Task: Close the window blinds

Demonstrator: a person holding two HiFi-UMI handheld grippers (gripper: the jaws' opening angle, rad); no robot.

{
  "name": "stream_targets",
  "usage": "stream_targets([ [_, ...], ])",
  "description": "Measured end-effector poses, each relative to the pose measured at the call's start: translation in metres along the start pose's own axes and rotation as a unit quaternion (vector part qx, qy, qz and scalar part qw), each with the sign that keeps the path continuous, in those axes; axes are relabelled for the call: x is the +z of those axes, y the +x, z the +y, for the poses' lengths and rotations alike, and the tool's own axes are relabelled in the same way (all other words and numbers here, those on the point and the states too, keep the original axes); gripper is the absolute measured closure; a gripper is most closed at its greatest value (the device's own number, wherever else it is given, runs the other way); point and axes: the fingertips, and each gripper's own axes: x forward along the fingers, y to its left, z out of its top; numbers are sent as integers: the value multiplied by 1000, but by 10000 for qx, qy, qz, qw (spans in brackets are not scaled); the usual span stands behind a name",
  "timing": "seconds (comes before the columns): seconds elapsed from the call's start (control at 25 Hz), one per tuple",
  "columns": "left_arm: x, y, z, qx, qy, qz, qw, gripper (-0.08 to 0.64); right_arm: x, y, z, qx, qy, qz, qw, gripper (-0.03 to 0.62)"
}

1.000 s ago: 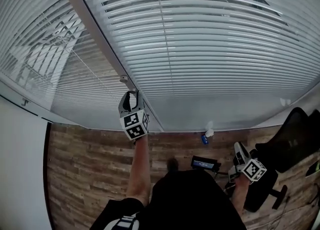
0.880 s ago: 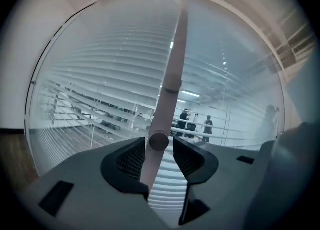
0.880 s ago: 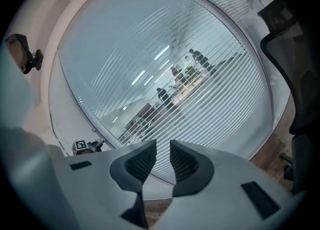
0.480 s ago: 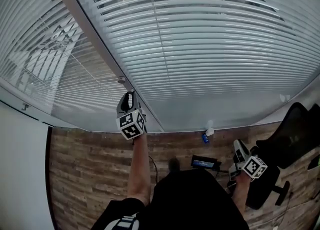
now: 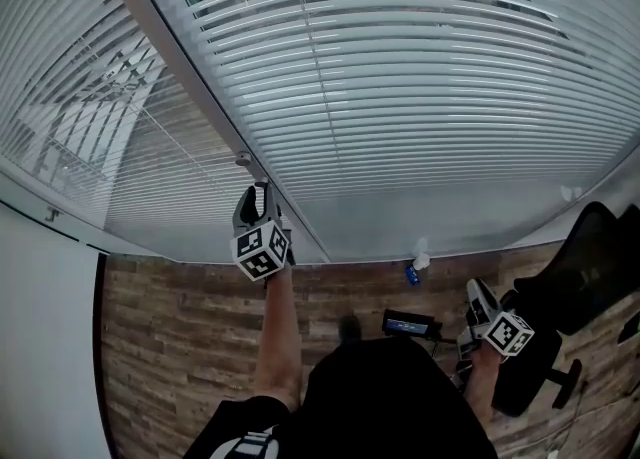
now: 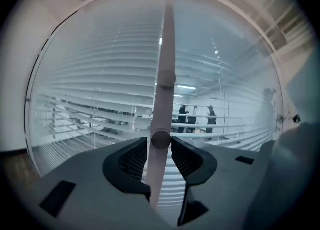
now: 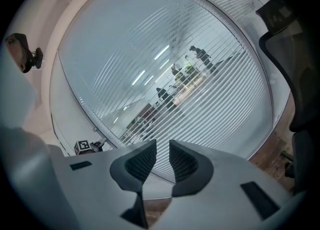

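Left gripper (image 6: 160, 144) is up at the window with the tilt wand (image 6: 166, 48) upright between its jaws, which just pinched in then eased off a hair; pads look to be touching it on both sides, though that's tight to call. Blinds (image 5: 430, 97) hang right behind, slats cracked enough that I see people (image 6: 197, 116) through the glass, and the white frame bar (image 5: 190, 77) runs just beside the wand. Right gripper (image 7: 162, 154) sits low near the black office chair (image 5: 590, 277), jaws a narrow gap apart, nothing in them.
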Motion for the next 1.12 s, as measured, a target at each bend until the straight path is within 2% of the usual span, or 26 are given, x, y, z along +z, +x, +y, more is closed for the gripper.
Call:
stream_targets([
  [0.08, 4, 2, 2, -250, -616, -176, 9976, 414, -1, 0, 0, -6, -12, -1, 10000, 517],
  [0.16, 4, 6, 2, -438, -1006, -183, 9938, 416, -1, -2, -1, -29, -6, -3, 10000, 517],
  [0.2, 2, 7, 3, -471, -1077, -157, 9929, 417, -1, -2, -1, -43, 9, -6, 10000, 517],
  [0.28, 1, 8, 3, -418, -972, -108, 9943, 422, -2, -3, -2, -97, 78, -15, 9999, 517],
  [0.36, 0, 8, 3, -211, -428, 18, 9989, 423, -2, -4, -3, -96, 98, -15, 9999, 517],
  [0.4, -1, 8, 2, -48, 72, 129, 9999, 423, -2, -4, -3, -66, 72, -21, 10000, 517],
  [0.44, -3, 9, 1, 134, 679, 251, 9973, 423, -1, -4, -4, -61, 43, -24, 10000, 517],
  [0.48, -4, 9, 1, 315, 1313, 362, 9902, 423, -2, -4, -5, -73, 23, -19, 10000, 517],
  [0.52, -5, 10, 1, 476, 1901, 451, 9796, 423, -2, -4, -7, -84, 17, -9, 10000, 517],
  [0.6, -5, 11, 0, 721, 2818, 592, 9549, 423, -3, -3, -8, -94, 8, 30, 10000, 517],
  [0.68, -6, 12, -1, 868, 3423, 701, 9329, 423, -5, 0, -8, -101, -6, 85, 9999, 517],
  [0.72, -6, 12, -2, 867, 3556, 725, 9278, 423, -4, 2, -5, -82, -2, 99, 9999, 517],
  [0.76, -6, 13, -2, 793, 3497, 715, 9307, 423, -4, 4, 0, -56, 4, 104, 9999, 517],
  [0.8, -6, 13, -3, 644, 3191, 670, 9432, 423, -4, 6, 3, -27, 7, 101, 9999, 517],
  [0.84, -6, 12, -3, 441, 2623, 596, 9621, 423, -4, 8, 4, 2, 5, 95, 10000, 517],
  [0.88, -6, 10, -3, 223, 1859, 502, 9810, 422, -5, 9, 2, 25, -3, 98, 9999, 517],
  [0.92, -4, 7, -3, 32, 1043, 393, 9938, 413, -6, 9, 1, 37, -11, 104, 9999, 517],
  [0.96, -3, 5, -1, -115, 330, 279, 9990, 396, -6, 9, 3, 39, -14, 108, 9999, 517],
  [1.0, -1, 4, 1, -225, -201, 173, 9994, 389, -5, 9, 5, 36, -12, 107, 9999, 517],
  [1.04, 1, 4, 2, -315, -574, 81, 9978, 390, -5, 9, 5, 26, -6, 105, 9999, 517],
  [1.12, 3, 7, 3, -447, -993, -13, 9940, 390, -5, 7, 4, -53, 33, 103, 9999, 517],
])
